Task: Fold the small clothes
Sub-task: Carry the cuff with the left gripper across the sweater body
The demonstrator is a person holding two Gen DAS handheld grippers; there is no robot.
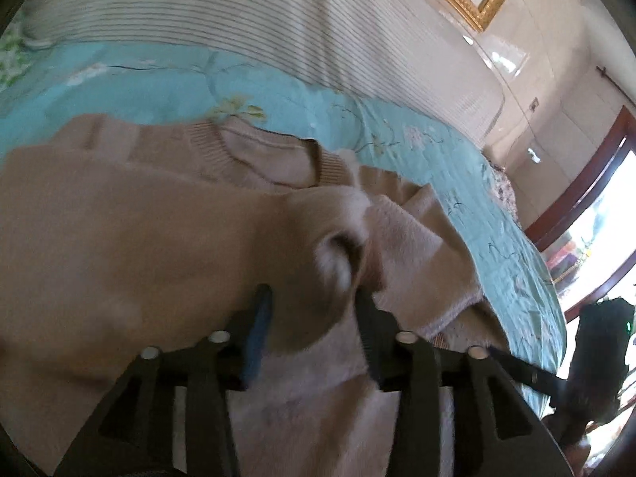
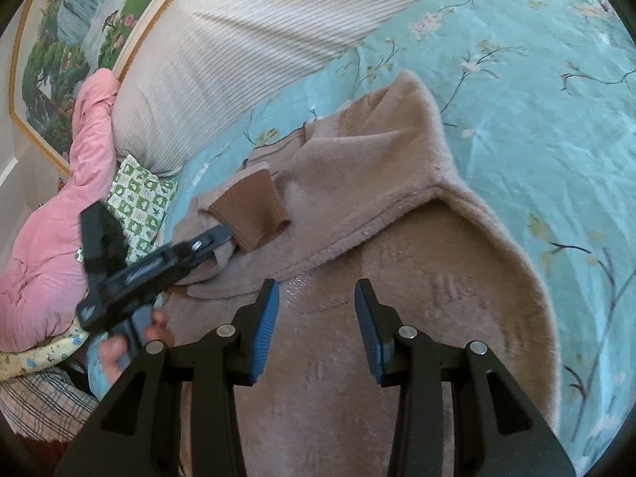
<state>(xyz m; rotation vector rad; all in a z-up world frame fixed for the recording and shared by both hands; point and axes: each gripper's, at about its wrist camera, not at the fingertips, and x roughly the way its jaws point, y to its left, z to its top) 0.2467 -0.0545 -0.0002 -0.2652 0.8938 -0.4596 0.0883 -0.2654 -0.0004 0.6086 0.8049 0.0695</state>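
Note:
A small beige fleece sweater (image 2: 397, 183) with brown ribbed cuffs lies on the turquoise floral bedspread (image 2: 536, 99). In the left wrist view the sweater (image 1: 139, 218) fills the middle, ribbed neckline at the top. My left gripper (image 1: 314, 302) has its jaws apart with a bunched sleeve fold between the fingers. It also shows in the right wrist view (image 2: 222, 236), its tip at the brown cuff (image 2: 258, 210). My right gripper (image 2: 316, 290) is open and empty just above the sweater's body.
A cream ribbed pillow (image 2: 258, 39) lies behind the sweater. A pink quilt (image 2: 51, 198) and a green checked cushion (image 2: 143, 202) are piled at the left. A gold-framed picture (image 2: 59, 59) hangs on the wall. A doorway (image 1: 596, 218) shows at the right.

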